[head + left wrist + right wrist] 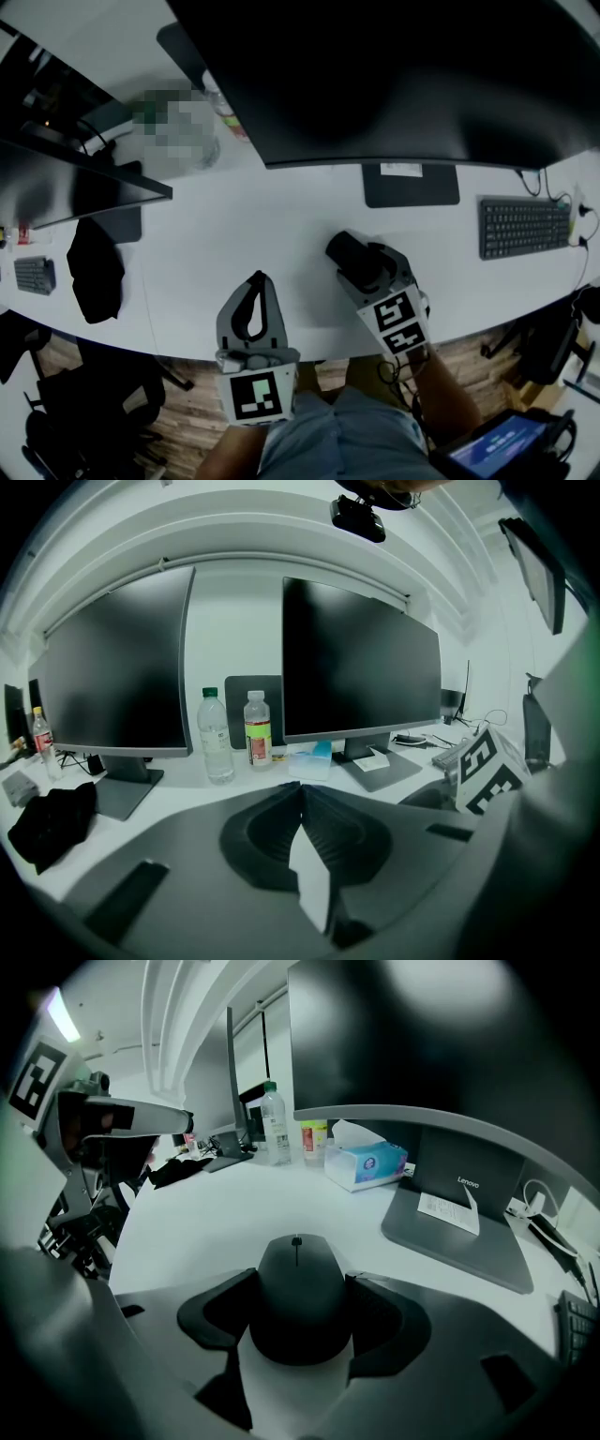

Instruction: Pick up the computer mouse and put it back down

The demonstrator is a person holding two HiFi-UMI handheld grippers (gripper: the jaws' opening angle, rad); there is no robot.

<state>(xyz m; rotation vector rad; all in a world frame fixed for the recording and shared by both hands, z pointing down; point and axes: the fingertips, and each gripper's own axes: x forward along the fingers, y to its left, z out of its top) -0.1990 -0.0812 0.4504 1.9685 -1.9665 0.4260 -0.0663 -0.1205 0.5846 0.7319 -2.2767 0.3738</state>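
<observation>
Computer mouse lies on the bench, pinched by the right gripper, so a straight lift seems next; the left gripper, at its 8 o'clock, sits pressed together.

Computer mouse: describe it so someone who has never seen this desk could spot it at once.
Find the big dark monitor over the white desk and its stand base. In front of that base lies the computer mouse, between the right gripper's jaws, which touch its sides. It is small, rounded and black, unlike the flat keyboard farther right.
</observation>
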